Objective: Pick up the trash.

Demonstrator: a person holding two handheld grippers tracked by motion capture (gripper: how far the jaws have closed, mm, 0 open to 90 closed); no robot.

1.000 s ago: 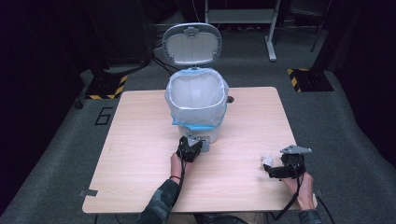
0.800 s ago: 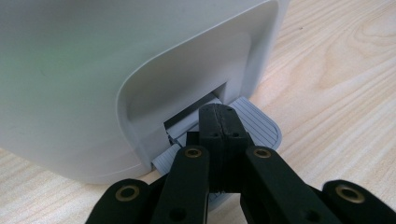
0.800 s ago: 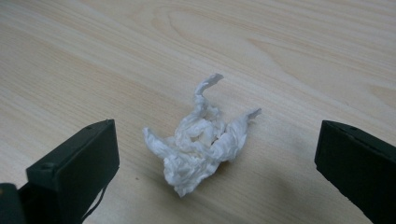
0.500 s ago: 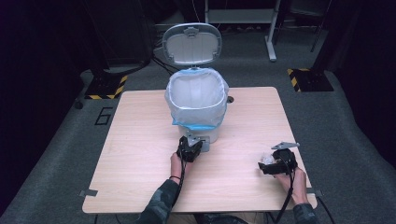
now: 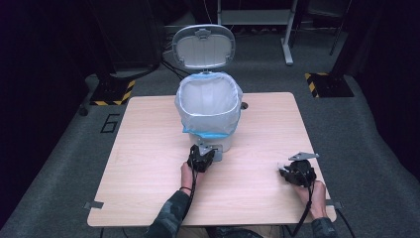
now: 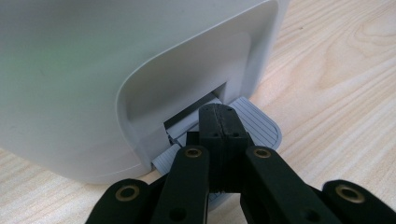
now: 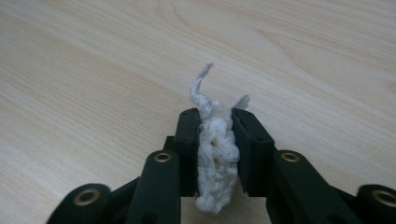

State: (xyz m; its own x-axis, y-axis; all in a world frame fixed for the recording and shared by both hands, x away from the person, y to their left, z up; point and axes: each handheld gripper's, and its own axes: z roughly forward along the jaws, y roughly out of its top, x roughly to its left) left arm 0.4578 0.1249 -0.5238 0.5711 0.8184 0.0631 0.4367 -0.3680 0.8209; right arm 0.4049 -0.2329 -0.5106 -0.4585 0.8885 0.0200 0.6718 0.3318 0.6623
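Pale wood-grain counter (image 5: 148, 148). White plastic pedal bin (image 5: 210, 106), lid up, translucent liner with blue band. Left gripper (image 6: 218, 122): jaws fully together, pressing ribbed grey pedal (image 6: 259, 122). Right gripper (image 7: 216, 135): clamped on crumpled white tissue wad (image 7: 214, 154), near counter's right front.

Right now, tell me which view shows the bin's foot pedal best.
The left gripper view: the grey ribbed pedal fills the foreground at the bin's base, with the left gripper shut and resting on it. In the high view it is a small grey tab beside that gripper.
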